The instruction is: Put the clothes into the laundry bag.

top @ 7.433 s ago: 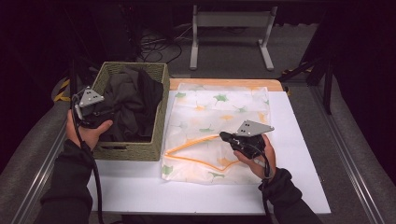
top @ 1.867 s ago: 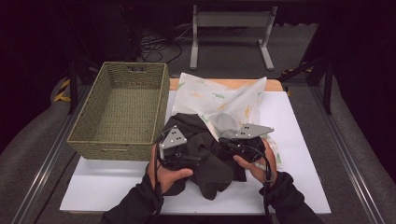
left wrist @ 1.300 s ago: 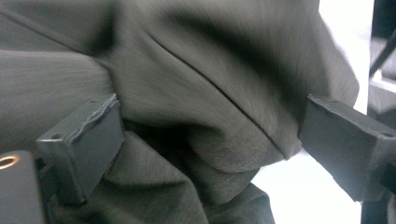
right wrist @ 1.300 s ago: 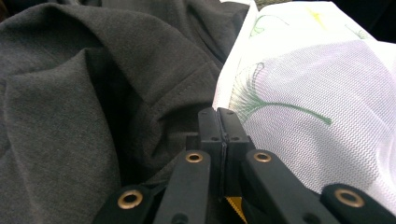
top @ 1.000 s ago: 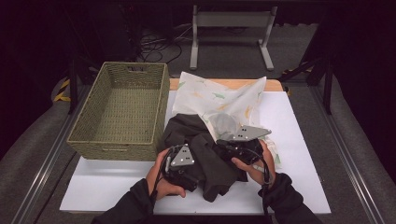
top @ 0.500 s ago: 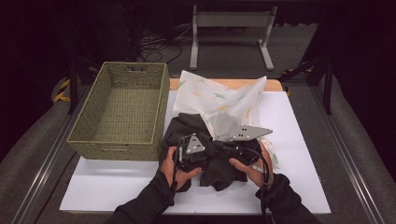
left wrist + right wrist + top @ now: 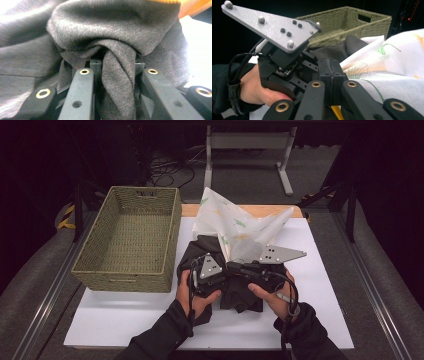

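Note:
A dark grey garment [image 7: 241, 296] lies bunched at the middle of the white table [image 7: 320, 285]. My left gripper [image 7: 220, 275] is shut on a twisted fold of the dark grey garment [image 7: 112, 30], which fills the gap between its jaws [image 7: 115, 62]. A white cloth with green and orange prints [image 7: 235, 227] rises like a tent behind the garment. My right gripper [image 7: 232, 266] points left, shut on the white cloth [image 7: 392, 75]; an orange hem shows between its closed jaws [image 7: 330, 72]. The left gripper [image 7: 287, 57] sits right in front of it, almost touching.
An empty woven green basket [image 7: 130, 235] stands at the table's left; its wall [image 7: 352, 22] is beyond the grippers. A wooden strip [image 7: 190, 210] edges the table's back. A metal stand [image 7: 250, 140] is on the floor behind.
The dark garment went from the basket onto the white cloth. In the last second my left gripper slid right to meet the right one, and the white cloth bunched upward.

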Demonstrator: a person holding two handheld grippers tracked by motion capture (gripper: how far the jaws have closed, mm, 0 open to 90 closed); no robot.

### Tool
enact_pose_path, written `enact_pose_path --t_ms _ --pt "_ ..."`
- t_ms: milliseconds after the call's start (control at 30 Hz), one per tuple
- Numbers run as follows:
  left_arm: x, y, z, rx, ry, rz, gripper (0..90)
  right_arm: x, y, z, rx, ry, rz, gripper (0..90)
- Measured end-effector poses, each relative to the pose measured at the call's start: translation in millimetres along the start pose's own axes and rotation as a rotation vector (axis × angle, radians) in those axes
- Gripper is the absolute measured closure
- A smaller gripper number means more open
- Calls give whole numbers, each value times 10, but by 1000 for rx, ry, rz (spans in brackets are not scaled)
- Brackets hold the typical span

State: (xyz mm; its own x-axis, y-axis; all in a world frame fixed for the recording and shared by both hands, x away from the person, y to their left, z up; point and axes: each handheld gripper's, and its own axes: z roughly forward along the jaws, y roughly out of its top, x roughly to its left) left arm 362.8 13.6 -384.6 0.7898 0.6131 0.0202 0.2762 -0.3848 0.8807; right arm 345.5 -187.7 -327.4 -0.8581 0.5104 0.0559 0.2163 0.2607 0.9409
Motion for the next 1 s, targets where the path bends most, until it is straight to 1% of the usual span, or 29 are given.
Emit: enact_pose_path --t_ms 33,67,100,133,167,200,267,300,367,400,433,467,500,533,567,633,667,700,733,767,800,833,900,967,1000 --pt "5 34 3 -6 -2 -14 726 -5 15 -13 -8 1 3 900" --pt "8 71 -4 -17 4 -44 726 -15 34 -33 -19 7 10 900" --pt "22 101 -17 -33 15 -66 726 -22 55 -56 -29 7 12 900" --pt "42 127 -14 -39 16 -86 726 -20 69 -72 -34 6 9 900" --pt "56 134 -2 -39 17 -104 725 -19 79 -85 -37 10 9 900" --pt "84 129 42 -37 31 -128 724 -19 83 -93 -37 6 8 900" --pt "132 95 123 -40 51 -154 723 -22 71 -95 -24 2 10 900" --pt "187 47 188 -47 60 -207 723 -26 53 -87 -10 1 9 900" --pt "256 -15 246 -74 68 -258 721 -43 -24 -53 23 -13 9 900" --pt "300 -66 279 -94 61 -310 719 -51 -70 -36 42 -26 3 900" --pt "326 -92 294 -99 49 -332 713 -71 -134 -16 61 -36 3 900" --pt "356 -131 310 -111 50 -351 710 -87 -172 -5 72 -41 5 900" --pt "385 -154 320 -114 48 -352 703 -113 -231 9 92 -56 2 900" --pt "385 -154 320 -114 48 -352 687 -113 -231 9 92 -56 2 900" --pt "407 -160 344 -93 36 -329 687 -132 -285 21 112 -72 -8 900" --pt "408 -174 342 -92 8 -284 615 -142 -374 56 162 -107 -51 900" --pt "403 -184 328 -77 5 -256 563 -150 -414 70 177 -117 -59 900" --pt "412 -193 303 -32 -2 -222 493 -164 -451 79 187 -115 -59 900" --pt "417 -203 275 -23 -4 -208 396 -178 -488 82 201 -126 -64 900" --pt "434 -222 202 -14 -4 -158 306 -188 -507 81 205 -132 -63 900" --pt "442 -236 146 5 -12 -123 252 -212 -535 74 207 -132 -57 900" --pt "443 -245 91 31 -13 -103 223 -229 -553 68 208 -138 -51 900" --pt "420 -266 -26 58 -9 -46 132 -254 -573 57 206 -139 -42 900" --pt "374 -294 -120 110 2 22 106 -253 -573 45 205 -138 -41 900" --pt "348 -324 -164 125 -1 55 89 -246 -570 37 206 -137 -45 900"
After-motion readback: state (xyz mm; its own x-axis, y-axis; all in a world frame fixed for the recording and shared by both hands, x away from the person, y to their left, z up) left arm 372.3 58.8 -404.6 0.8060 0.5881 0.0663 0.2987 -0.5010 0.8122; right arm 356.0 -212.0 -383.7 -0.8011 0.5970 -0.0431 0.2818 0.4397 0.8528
